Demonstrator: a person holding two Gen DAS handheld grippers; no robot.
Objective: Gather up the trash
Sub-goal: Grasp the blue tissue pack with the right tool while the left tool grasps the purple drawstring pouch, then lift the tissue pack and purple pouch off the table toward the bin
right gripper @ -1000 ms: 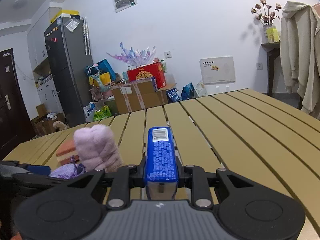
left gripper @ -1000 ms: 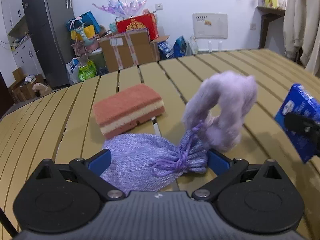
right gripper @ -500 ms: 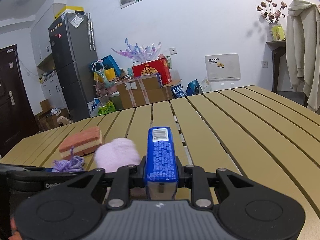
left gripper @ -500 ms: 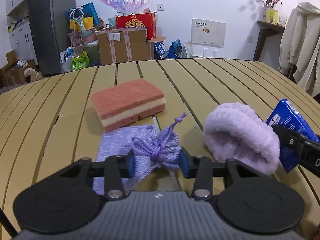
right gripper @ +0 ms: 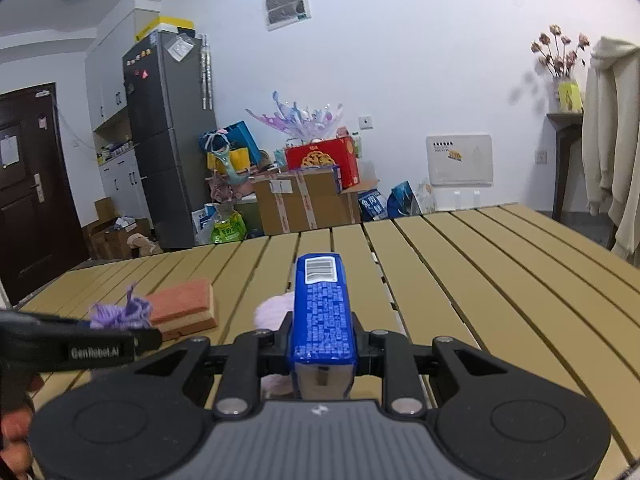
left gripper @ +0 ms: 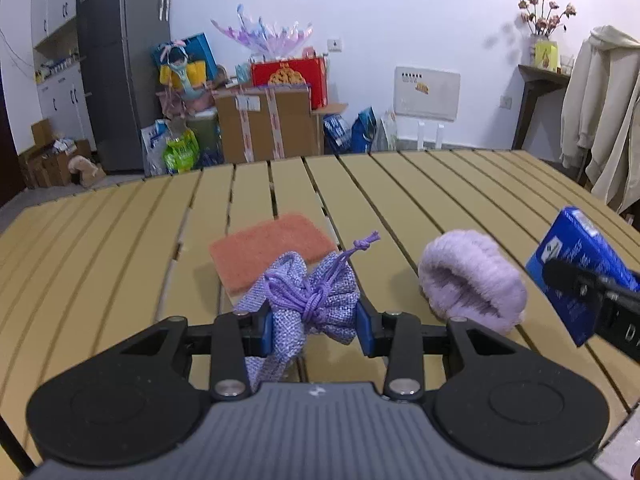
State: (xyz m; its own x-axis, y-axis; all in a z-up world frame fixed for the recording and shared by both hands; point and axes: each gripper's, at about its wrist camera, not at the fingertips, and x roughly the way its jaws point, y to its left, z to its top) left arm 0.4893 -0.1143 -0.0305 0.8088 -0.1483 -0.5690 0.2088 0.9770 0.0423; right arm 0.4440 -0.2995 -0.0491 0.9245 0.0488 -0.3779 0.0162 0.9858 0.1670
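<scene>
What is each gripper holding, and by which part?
The left gripper pinches the purple drawstring pouch at its gathered neck. The right gripper clamps the blue packet across its near end.

Left gripper [left gripper: 315, 326]: jaws, wide apart around the purple drawstring pouch [left gripper: 308, 300] a second ago, now clamped on its gathered neck. Pouch: formerly flat on the table [left gripper: 120, 248], now raised off it, body hanging below the fingers [left gripper: 266, 328]. Fluffy lilac earmuff [left gripper: 472, 280]: formerly standing upright against the pouch, now lying on the table, apart from it.
</scene>
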